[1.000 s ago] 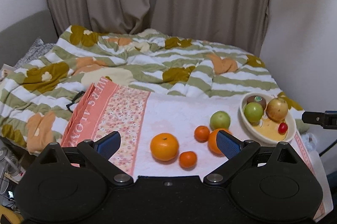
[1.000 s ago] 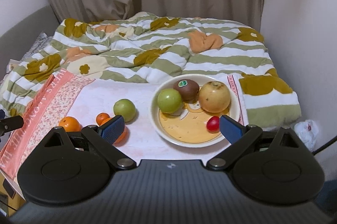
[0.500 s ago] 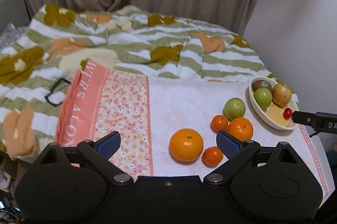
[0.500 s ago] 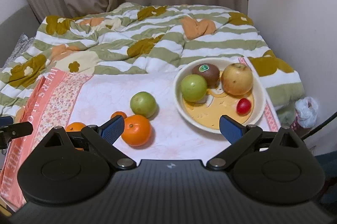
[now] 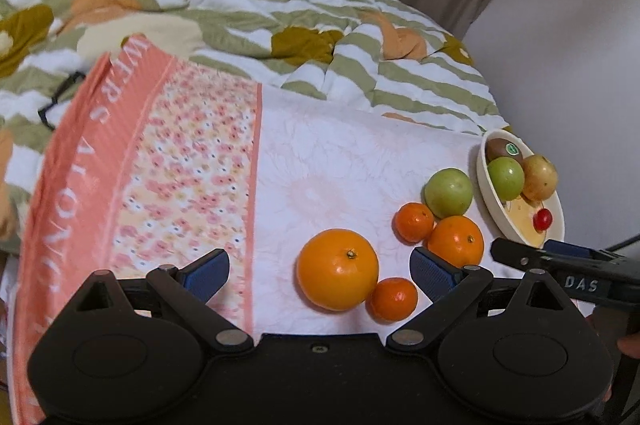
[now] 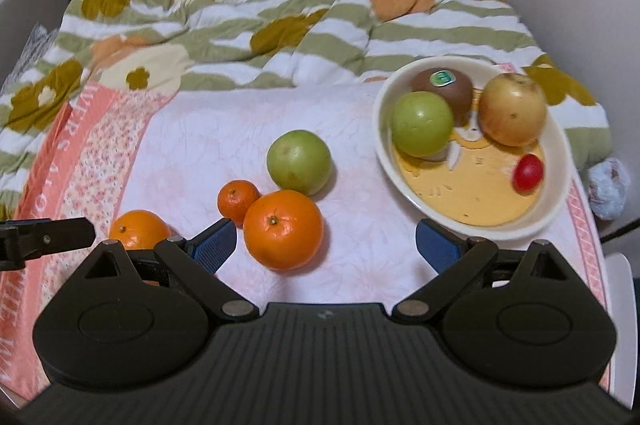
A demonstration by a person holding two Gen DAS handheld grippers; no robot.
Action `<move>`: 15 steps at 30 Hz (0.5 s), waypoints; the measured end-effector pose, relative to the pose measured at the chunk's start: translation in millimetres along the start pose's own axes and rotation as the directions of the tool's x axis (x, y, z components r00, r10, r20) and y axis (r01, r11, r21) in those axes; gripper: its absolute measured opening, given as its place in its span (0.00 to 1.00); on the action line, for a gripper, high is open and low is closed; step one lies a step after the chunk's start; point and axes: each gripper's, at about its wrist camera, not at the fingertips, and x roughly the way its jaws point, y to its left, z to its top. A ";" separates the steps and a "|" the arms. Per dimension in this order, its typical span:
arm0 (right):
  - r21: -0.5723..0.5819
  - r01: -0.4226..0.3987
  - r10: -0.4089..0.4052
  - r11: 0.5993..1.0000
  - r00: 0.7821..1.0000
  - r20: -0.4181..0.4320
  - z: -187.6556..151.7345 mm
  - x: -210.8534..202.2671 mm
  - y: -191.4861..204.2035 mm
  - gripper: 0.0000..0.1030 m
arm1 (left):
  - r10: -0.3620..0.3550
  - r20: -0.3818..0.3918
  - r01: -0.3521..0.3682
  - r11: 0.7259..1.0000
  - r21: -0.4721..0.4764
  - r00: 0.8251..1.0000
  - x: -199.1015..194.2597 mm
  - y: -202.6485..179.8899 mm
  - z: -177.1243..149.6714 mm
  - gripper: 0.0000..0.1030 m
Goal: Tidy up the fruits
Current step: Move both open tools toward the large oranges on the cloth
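Observation:
A large orange point(image 5: 338, 274), a medium orange point(image 6: 283, 229), two small mandarins point(image 5: 392, 299) point(image 6: 238, 201) and a green apple point(image 6: 299, 162) lie on the pink cloth. A cream bowl point(image 6: 558, 141) at the right holds a green apple point(image 6: 422, 123), a kiwi point(image 6: 443, 87), a yellow apple point(image 6: 513, 109) and a red tomato point(image 6: 528, 173). My left gripper point(image 5: 320, 273) is open and empty, with the large orange between its fingers. My right gripper point(image 6: 326, 249) is open and empty, just before the medium orange.
A pink floral cloth point(image 5: 160, 161) covers the bed's near part, over a green-striped flowered quilt point(image 6: 280, 25). Black glasses point(image 5: 56, 101) lie on the quilt at the left. Curtains and a wall stand behind and to the right.
Both grippers have moved forward and down toward the fruits. The left view has swung so the large orange sits between its fingers; the right has shifted left toward the medium orange.

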 end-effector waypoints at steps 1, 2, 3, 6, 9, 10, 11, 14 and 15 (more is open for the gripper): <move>-0.009 -0.007 0.007 1.000 1.000 -0.012 1.9 5.0 -0.2 1.00 | 0.004 -0.009 -0.004 1.000 -0.012 1.000 4.4 -1.4 0.2 0.95; -0.015 -0.017 0.016 1.000 1.000 -0.022 3.4 9.3 -1.0 1.00 | 0.006 -0.015 -0.006 1.000 -0.024 1.000 8.4 -2.9 -0.1 0.95; -0.023 -0.028 0.027 0.999 0.999 -0.029 4.9 13.4 -1.6 1.00 | 0.005 -0.020 -0.006 0.999 -0.035 1.000 12.5 -4.5 -0.8 0.95; -0.036 -0.043 0.041 0.998 0.998 -0.047 8.5 22.3 -2.5 1.00 | 0.016 -0.042 -0.018 0.998 -0.059 0.999 26.8 -8.8 -1.9 0.87; -0.031 -0.071 0.069 0.997 0.995 -0.072 11.1 30.5 -5.7 1.00 | 0.018 -0.064 -0.023 0.996 -0.083 0.998 39.1 -11.1 -1.6 0.82; -0.034 -0.081 0.078 0.996 0.994 -0.082 11.2 32.6 -5.9 1.00 | 0.021 -0.067 -0.026 0.996 -0.085 0.998 41.6 -12.3 -1.9 0.80; -0.039 -0.091 0.087 0.995 0.992 -0.091 11.3 34.9 -4.8 1.00 | 0.026 -0.068 -0.032 0.996 -0.085 0.997 43.5 -13.6 -2.4 0.79; -0.057 -0.123 0.116 0.991 0.986 -0.118 10.7 41.4 -3.2 0.99 | 0.033 -0.080 -0.040 0.995 -0.091 0.996 48.7 -15.8 -3.4 0.70; -0.061 -0.130 0.121 0.990 0.984 -0.127 10.8 43.7 -2.5 0.98 | 0.034 -0.083 -0.042 0.994 -0.097 0.996 50.6 -15.9 -3.7 0.66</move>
